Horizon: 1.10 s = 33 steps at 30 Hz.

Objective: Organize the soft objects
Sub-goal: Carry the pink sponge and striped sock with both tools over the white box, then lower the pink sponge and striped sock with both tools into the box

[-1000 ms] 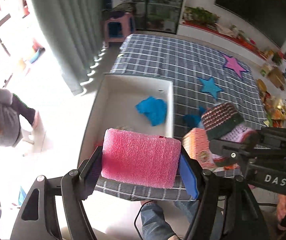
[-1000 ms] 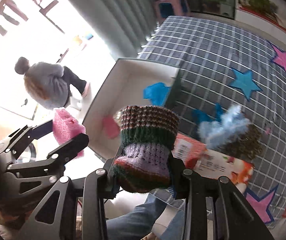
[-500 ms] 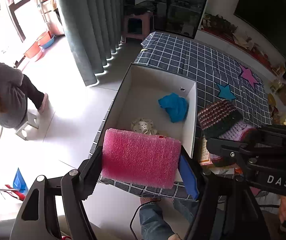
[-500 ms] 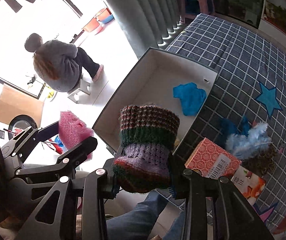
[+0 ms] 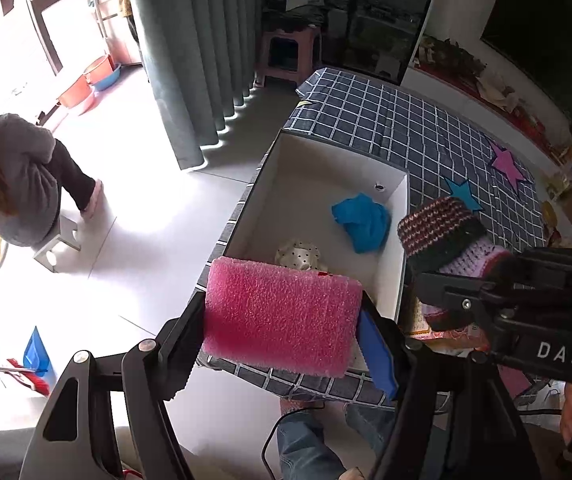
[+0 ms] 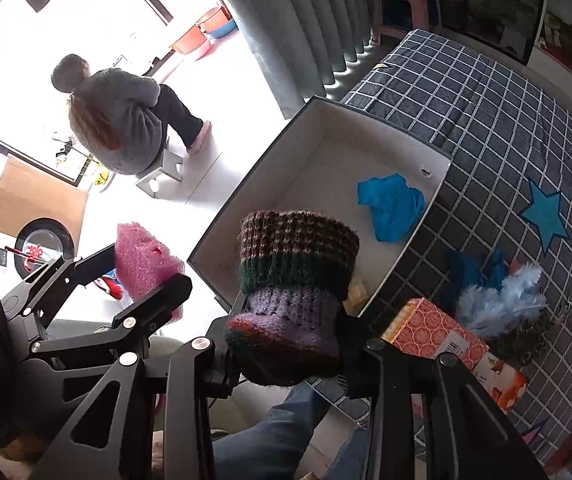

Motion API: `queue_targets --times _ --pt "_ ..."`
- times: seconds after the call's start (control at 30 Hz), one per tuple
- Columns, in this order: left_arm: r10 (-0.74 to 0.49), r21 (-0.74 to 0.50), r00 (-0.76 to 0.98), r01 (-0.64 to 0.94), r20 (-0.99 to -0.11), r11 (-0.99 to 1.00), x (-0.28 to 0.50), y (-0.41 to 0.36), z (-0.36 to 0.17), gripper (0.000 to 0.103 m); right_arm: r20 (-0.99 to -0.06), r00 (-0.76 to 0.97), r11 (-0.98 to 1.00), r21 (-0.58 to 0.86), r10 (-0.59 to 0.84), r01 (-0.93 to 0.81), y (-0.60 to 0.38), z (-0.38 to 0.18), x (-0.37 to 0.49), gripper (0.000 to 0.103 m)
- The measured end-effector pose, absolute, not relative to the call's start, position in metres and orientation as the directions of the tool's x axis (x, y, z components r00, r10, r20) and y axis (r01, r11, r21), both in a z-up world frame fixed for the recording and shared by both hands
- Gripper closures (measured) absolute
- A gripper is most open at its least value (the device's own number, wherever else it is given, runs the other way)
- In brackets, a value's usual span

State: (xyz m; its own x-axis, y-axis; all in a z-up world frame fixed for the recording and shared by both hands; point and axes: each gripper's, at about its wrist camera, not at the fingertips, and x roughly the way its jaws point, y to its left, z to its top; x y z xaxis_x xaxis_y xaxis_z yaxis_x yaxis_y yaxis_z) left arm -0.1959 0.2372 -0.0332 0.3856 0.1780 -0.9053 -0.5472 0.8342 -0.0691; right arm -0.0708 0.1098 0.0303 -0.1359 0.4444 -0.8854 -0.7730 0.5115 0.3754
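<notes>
Both your hands have swung across from over the checked bed toward the white box (image 5: 401, 240), which now sits fully in front of both cameras rather than off to one side. That puts both loads close to their drop point; by the look of it, the release into the box is the step at hand.

Your left tool (image 5: 282, 320) is clamped on a pink foam block (image 5: 282, 312), jaws fairly wide because the block is wide. The block hangs over the near end of the box.

Your right tool (image 6: 286, 344) is closed narrowly on a striped knitted sock (image 6: 293, 272), held upright just above the box's near corner.

Inside the box lie a blue cloth (image 6: 391, 206) toward the far end and a spotted fabric piece (image 5: 299, 254) nearer you. The middle floor is bare.

Outside the box, on the checked bedcover (image 6: 485, 112), wait a pale blue feathery item (image 6: 501, 300) and a patterned orange carton (image 6: 433, 332). The two tools sit near each other, so they may crowd one another. A person sits on a stool by the window, well apart.
</notes>
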Motion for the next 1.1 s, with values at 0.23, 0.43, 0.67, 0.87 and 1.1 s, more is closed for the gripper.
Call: queue_targets --times 0.23,0.43,0.67,0.87,1.1 --pt "0.182 -0.065 0.374 -0.562 -0.909 0.825 -0.196 0.243 -0.037 0.029 -0.885 -0.146 0.502 0.379 0.442 -0.778 0.118 0.029 -0.069 0.065" --pt "0.177 -0.071 0.368 -0.57 -0.913 0.819 -0.193 0.246 -0.04 0.029 -0.887 -0.148 0.498 0.377 0.438 -0.781 0.123 0.028 -0.065 0.065" --pt "0.163 -0.067 0.349 -0.563 -0.923 0.824 -0.185 0.247 -0.047 0.029 -0.888 -0.156 0.51 0.383 0.432 -0.77 0.125 0.023 -0.057 0.065" --pt "0.15 -0.059 0.327 -0.55 -0.933 0.833 -0.176 0.247 -0.053 0.029 -0.891 -0.162 0.525 0.387 0.424 -0.758 0.126 0.015 -0.05 0.065" --pt "0.145 -0.045 0.307 -0.536 -0.94 0.843 -0.165 0.245 -0.059 0.029 -0.891 -0.165 0.543 0.395 0.423 -0.741 0.127 0.009 -0.036 0.065"
